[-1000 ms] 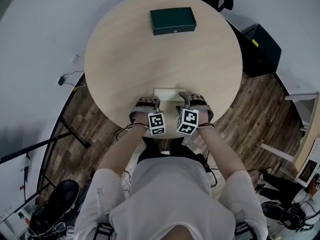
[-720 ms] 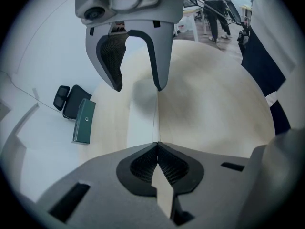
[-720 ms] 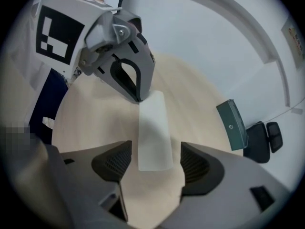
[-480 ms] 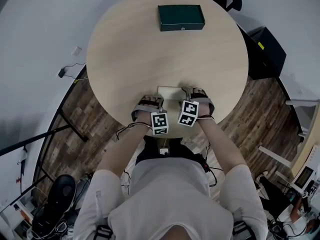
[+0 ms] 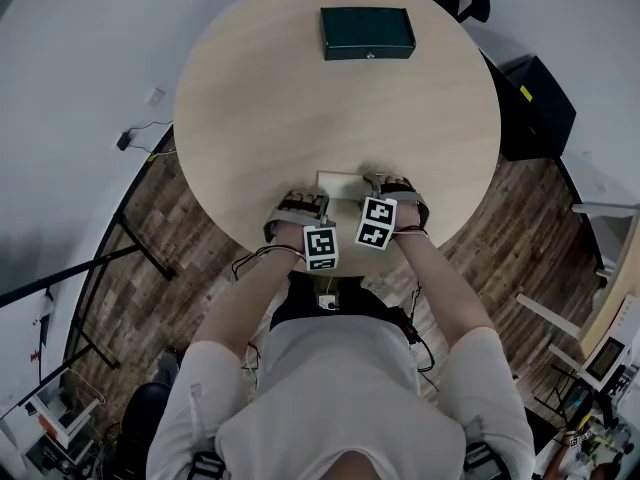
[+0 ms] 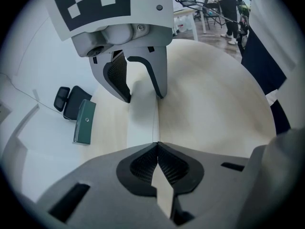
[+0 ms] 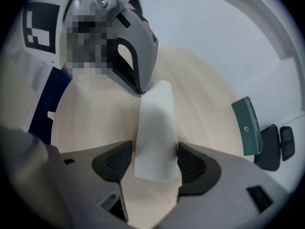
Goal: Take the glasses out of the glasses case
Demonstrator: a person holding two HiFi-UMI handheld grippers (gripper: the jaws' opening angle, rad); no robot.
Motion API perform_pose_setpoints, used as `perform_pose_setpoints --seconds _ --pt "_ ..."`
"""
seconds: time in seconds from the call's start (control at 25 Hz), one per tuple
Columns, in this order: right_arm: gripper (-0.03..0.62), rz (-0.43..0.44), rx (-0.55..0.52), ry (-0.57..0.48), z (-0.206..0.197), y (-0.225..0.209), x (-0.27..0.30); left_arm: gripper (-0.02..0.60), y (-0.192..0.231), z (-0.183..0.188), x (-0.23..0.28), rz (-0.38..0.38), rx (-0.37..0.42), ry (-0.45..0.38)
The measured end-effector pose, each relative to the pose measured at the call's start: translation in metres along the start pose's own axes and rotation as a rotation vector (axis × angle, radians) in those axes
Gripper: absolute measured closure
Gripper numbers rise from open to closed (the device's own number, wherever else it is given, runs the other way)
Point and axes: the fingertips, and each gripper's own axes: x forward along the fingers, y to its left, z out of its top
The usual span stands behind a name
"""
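**Two hand-held grippers at a white case on a round table**

Head view: A person leans over a round pale-wood table (image 5: 250, 98). A white oblong case (image 5: 340, 181) lies at the near edge, with the left gripper (image 5: 304, 204) and right gripper (image 5: 396, 190) on either side. Each gripper carries a cube with black-and-white square markers (image 5: 320, 247). A dark green box (image 5: 367, 32) sits well apart, at the far edge.

Left gripper view: Its jaws are closed together and hold nothing. Their tips are at the near end of the white case.

Right gripper view: Its jaws have just been opening and now stand wide. The white case lies between the pads (image 7: 113, 165), ungripped.
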Motion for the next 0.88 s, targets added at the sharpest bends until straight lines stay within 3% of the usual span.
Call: perform_pose_setpoints --seconds 0.88 --pt "0.327 0.148 0.048 -0.034 0.0008 -0.0066 -0.0048 0.572 -0.0018 0.0002 0.0021 0.028 0.011 0.008"
